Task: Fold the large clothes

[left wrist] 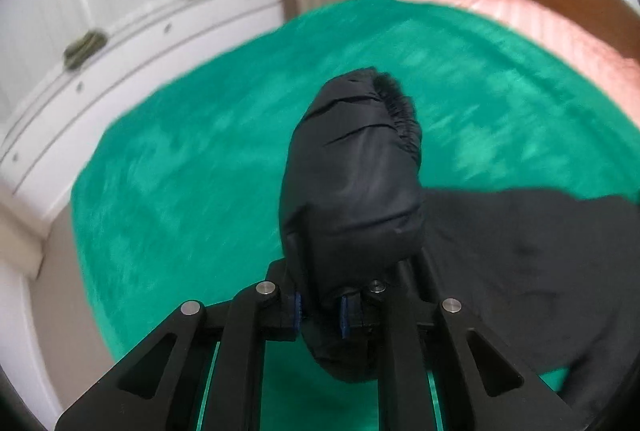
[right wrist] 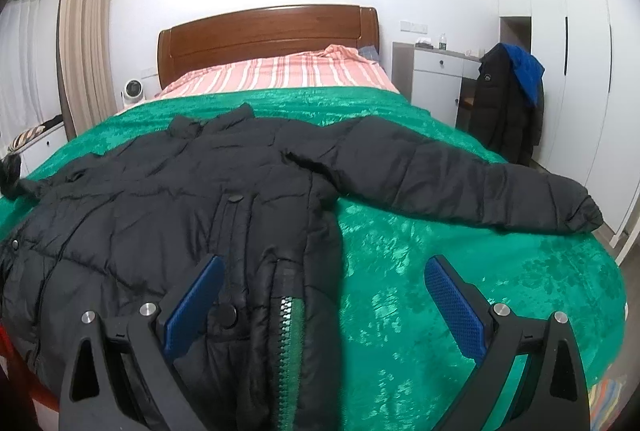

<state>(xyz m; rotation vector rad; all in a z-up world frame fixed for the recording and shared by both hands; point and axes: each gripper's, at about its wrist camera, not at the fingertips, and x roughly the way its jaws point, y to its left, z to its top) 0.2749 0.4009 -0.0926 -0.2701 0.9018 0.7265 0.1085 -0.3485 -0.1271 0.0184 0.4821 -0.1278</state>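
A large black puffer jacket [right wrist: 160,199] lies front up on a green blanket [right wrist: 440,291] that covers the bed. Its right sleeve [right wrist: 460,183] stretches out towards the bed's right edge. My left gripper [left wrist: 322,313] is shut on the other sleeve [left wrist: 352,167], whose elastic cuff sticks up beyond the pads above the blanket [left wrist: 200,171]. The jacket's body [left wrist: 520,263] trails off to the right of it. My right gripper [right wrist: 325,265] stands open just above the jacket's lower front, near the zipper [right wrist: 286,335], with nothing between its blue pads.
A wooden headboard [right wrist: 264,31] and a pink striped sheet [right wrist: 288,75] lie at the far end. A white nightstand [right wrist: 436,79] and a dark coat with a blue hood [right wrist: 508,99] stand to the right. White drawers [left wrist: 120,39] run along the left side.
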